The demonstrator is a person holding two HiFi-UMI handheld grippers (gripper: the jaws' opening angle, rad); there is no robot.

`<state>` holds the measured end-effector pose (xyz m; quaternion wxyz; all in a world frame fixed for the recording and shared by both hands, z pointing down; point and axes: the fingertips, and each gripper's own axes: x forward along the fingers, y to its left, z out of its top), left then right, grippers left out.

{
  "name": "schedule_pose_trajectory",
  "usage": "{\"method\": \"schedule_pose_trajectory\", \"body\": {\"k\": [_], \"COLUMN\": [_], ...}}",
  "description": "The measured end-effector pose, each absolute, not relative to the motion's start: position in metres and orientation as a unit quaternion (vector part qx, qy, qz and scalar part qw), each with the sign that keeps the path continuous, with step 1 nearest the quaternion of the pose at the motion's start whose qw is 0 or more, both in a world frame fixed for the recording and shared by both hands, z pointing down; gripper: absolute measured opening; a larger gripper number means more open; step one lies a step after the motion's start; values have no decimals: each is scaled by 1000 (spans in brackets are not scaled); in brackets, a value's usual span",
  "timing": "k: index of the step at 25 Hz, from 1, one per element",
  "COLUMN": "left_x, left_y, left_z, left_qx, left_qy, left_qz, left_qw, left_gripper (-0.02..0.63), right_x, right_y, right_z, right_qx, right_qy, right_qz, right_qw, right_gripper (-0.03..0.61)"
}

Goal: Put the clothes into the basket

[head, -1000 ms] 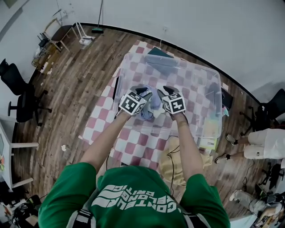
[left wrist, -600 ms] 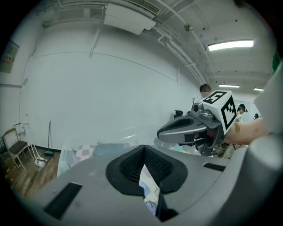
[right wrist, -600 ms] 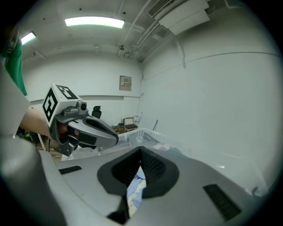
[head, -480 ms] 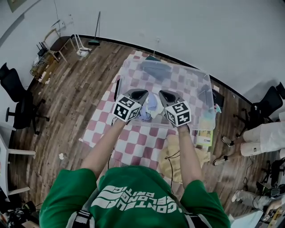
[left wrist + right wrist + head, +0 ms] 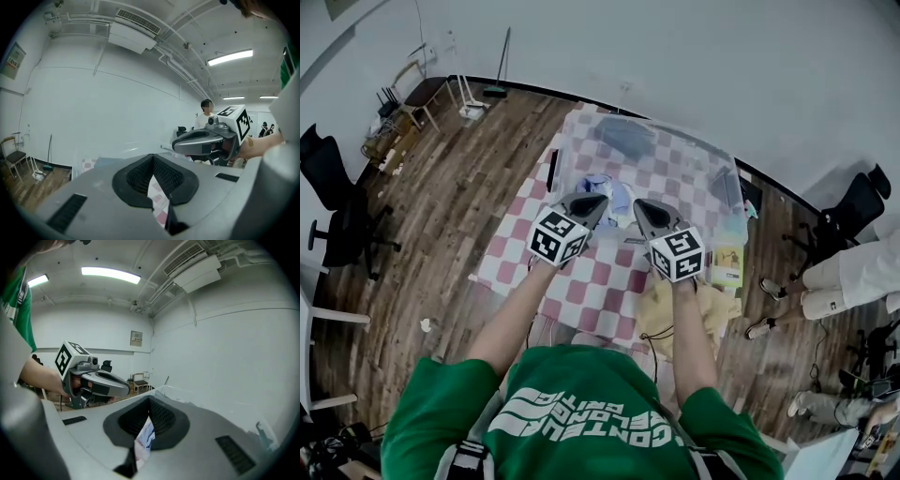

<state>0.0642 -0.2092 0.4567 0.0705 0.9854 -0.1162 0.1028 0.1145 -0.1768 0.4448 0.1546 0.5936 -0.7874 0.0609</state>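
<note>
Leftmost, the left gripper (image 5: 588,202) has its jaws pressed together on nothing; only the checked desk (image 5: 591,291) shows through the slit beneath them. Just beyond its tip, toward the upper middle of the frame, one pale blue garment (image 5: 617,195) lies inside the clear basket (image 5: 724,192). It is crumpled with no clear long axis and sits between both tips, about equally near each. The right gripper (image 5: 645,210) is likewise closed and, I judge, empty. Counted: two grippers, one basket, one grey-blue garment (image 5: 628,138) at its far end, and one yellow cloth (image 5: 675,309) at lower right, outside the basket.

Bright even overhead light, fisheye-warped edges
</note>
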Motion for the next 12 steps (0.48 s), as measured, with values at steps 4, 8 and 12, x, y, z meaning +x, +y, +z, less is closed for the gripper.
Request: {"method": "schedule_pose_trajectory", "body": {"k": [4, 8, 12], "left_x": [43, 22, 9], "left_y": [-179, -149, -122], "left_z": [462, 469, 473], "left_qx": [985, 985, 985], "left_qy": [-115, -114, -114], "left_qz": [103, 106, 106], "left_qw": [74, 78, 78], "left_gripper": [3, 3, 3], "right_x": [93, 77, 66], "right_y": [-141, -108, -78], "right_z": [451, 460, 469], "right_qx": [593, 596, 600], "right_qy": [-788, -785, -782], "right_qz": [65, 73, 83], "right_qw": [155, 151, 147], "right_gripper": [9, 9, 9]}}
